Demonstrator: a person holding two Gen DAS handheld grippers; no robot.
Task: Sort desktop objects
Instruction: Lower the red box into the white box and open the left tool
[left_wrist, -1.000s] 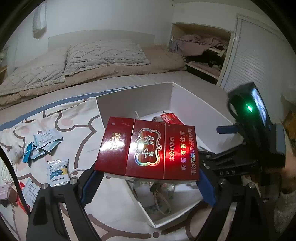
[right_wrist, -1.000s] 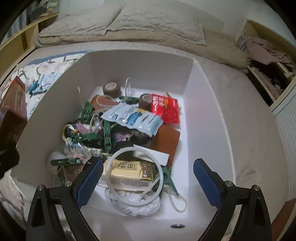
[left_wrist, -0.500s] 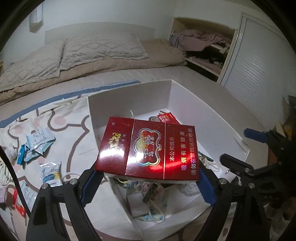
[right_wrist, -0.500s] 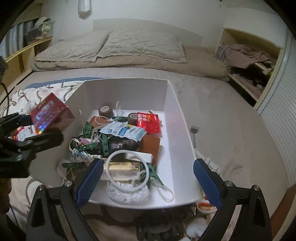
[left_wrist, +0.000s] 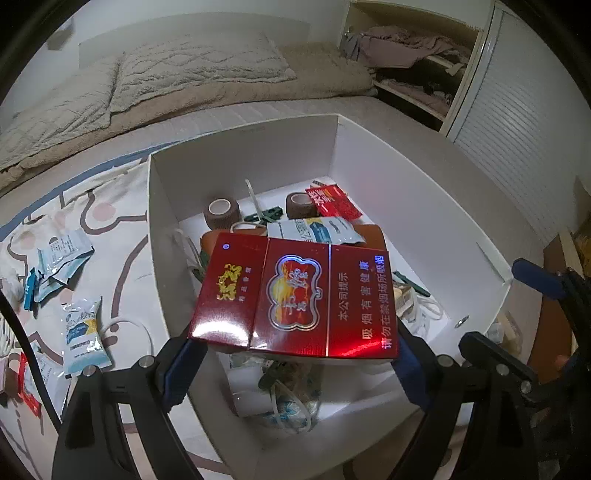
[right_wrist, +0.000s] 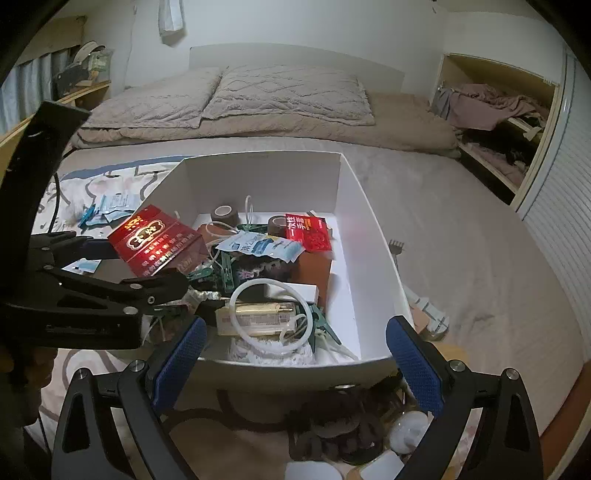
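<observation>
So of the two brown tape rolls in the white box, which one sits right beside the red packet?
The right-hand brown tape roll, which touches the red packet; the left roll stands apart near the box's left wall.

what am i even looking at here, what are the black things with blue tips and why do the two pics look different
They are two hand-held grippers, each carried by a person, no robot arm. Each has a wide-angle camera looking along its two fingers, so every picture shows one tool's blue pads at the bottom.

The left hand-held gripper is clamped on a wide red cigarette carton, held above a white box. The right hand-held gripper is open and empty, near the box's front edge; its picture also shows the left tool with the carton from the side.

The box sits on a bed and holds tape rolls, green clips, a white ring and packets. More blue-and-white packets lie on the patterned sheet beside it.
</observation>
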